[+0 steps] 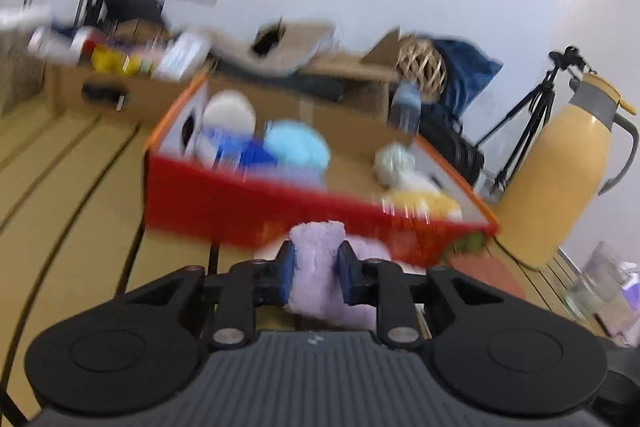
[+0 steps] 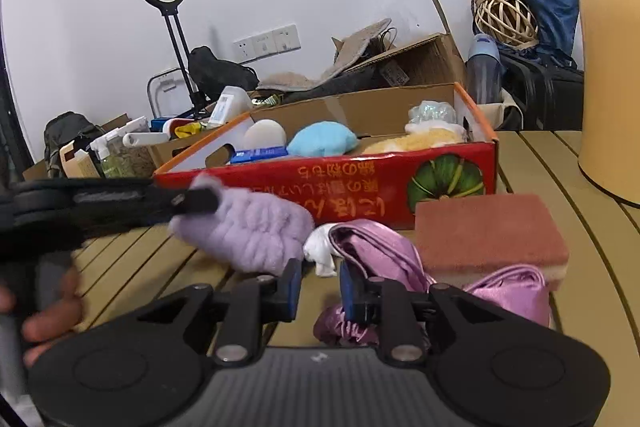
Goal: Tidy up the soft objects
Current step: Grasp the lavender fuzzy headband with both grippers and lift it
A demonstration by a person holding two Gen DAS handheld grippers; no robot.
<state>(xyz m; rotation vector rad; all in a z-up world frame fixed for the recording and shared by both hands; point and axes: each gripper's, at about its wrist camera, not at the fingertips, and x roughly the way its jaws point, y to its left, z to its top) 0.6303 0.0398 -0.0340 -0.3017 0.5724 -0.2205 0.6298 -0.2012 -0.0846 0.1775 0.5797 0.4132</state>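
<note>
My left gripper [image 1: 316,251] is shut on a fluffy lilac headband [image 1: 314,267], just in front of the red cardboard box [image 1: 240,211]; this view is blurred. In the right wrist view the same left gripper [image 2: 200,201] comes in from the left with the lilac headband [image 2: 248,231] hanging above the slatted table. My right gripper [image 2: 320,267] stands low over the table, its jaws a narrow gap apart with nothing between them. A shiny purple satin cloth [image 2: 372,247] lies under its right finger, a small white cloth [image 2: 320,251] just ahead. The red box [image 2: 280,183] holds a blue plush [image 2: 322,139] and a yellow plush [image 2: 416,141].
A reddish sponge block [image 2: 492,235] lies right of the satin cloth. A tall yellow jug [image 2: 608,67] stands at the table's right edge, a glass [image 1: 596,279] near it. Cardboard boxes [image 2: 420,63], bags and a tripod [image 1: 532,115] crowd the wall behind. A hand [image 2: 48,319] shows at lower left.
</note>
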